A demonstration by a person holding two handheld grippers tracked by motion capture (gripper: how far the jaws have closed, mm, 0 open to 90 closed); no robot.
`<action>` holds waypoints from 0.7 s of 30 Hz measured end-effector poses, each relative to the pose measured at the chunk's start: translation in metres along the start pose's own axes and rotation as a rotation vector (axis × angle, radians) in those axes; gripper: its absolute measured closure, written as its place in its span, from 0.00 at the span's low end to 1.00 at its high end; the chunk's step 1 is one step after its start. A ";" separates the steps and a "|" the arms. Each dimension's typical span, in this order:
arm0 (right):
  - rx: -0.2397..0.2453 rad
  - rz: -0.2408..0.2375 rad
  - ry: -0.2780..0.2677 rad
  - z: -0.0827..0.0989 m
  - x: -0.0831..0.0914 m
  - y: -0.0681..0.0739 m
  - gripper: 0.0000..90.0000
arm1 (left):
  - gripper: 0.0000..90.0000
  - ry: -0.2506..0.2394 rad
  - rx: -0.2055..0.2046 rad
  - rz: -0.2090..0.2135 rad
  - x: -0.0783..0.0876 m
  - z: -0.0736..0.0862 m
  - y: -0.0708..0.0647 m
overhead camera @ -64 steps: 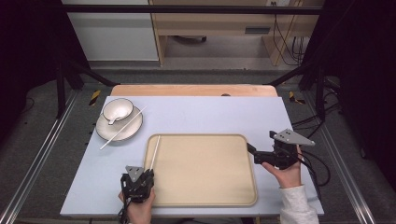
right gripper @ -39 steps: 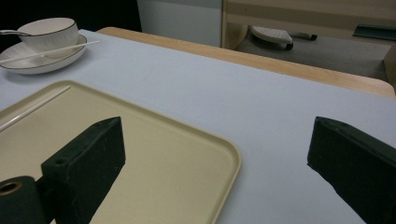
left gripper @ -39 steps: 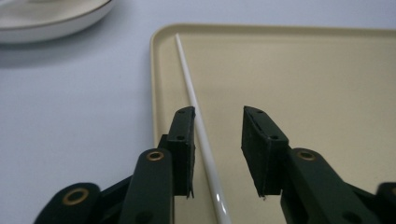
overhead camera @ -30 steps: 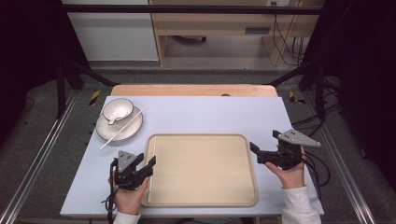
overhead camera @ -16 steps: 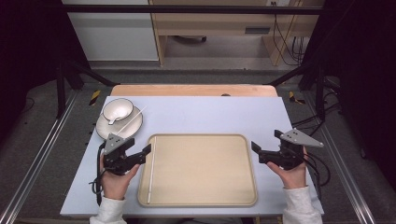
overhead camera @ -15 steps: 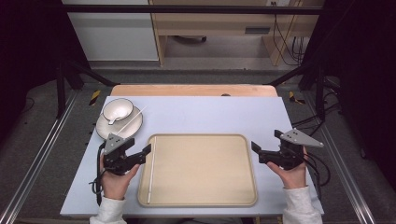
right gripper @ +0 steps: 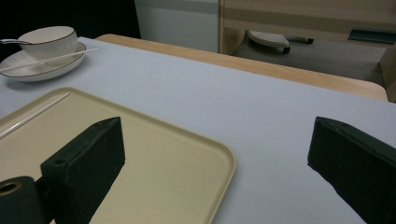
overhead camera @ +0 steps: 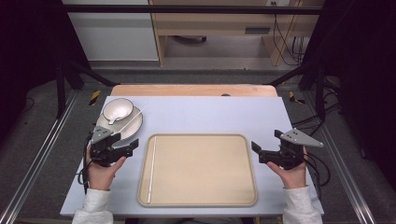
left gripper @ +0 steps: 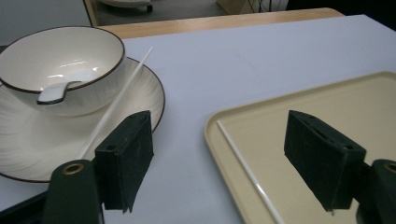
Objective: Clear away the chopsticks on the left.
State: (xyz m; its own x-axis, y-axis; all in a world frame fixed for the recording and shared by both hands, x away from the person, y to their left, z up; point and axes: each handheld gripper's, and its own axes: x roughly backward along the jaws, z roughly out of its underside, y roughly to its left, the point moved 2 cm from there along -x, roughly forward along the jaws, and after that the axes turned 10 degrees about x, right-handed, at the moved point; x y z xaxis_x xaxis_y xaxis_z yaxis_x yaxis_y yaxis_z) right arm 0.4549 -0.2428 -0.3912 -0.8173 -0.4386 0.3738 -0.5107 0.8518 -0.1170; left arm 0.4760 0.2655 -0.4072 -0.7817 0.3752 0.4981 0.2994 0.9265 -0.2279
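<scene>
Since earlier, left tongs (overhead camera: 125, 147) have moved up the surface (overhead camera: 205, 114) toward the plate (overhead camera: 122, 125), jaws apart and empty. Right tongs (overhead camera: 259, 152) hover open beside the tray (overhead camera: 201, 201), where one chopstick (overhead camera: 152, 168) lies.

Pale grey sleeves — black grippers, blocky black jaws, grey three-cornered plates, trailing black cables.

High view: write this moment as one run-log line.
left hand-held gripper: open, by plate | right hand-held gripper: open, beside tray | one chopstick in tray
</scene>
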 end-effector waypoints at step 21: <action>0.015 0.004 0.027 0.002 -0.006 0.002 0.05 | 0.37 0.116 -0.041 -0.101 -0.037 -0.007 0.066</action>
State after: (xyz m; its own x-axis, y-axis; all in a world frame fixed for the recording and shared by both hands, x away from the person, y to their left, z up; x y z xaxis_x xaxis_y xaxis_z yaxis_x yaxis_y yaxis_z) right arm 0.4585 -0.2390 -0.3961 -0.8117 -0.4274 0.3980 -0.5118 0.8488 -0.1323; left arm 0.5280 0.3131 -0.4349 -0.7416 0.2787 0.6103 0.2464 0.9592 -0.1386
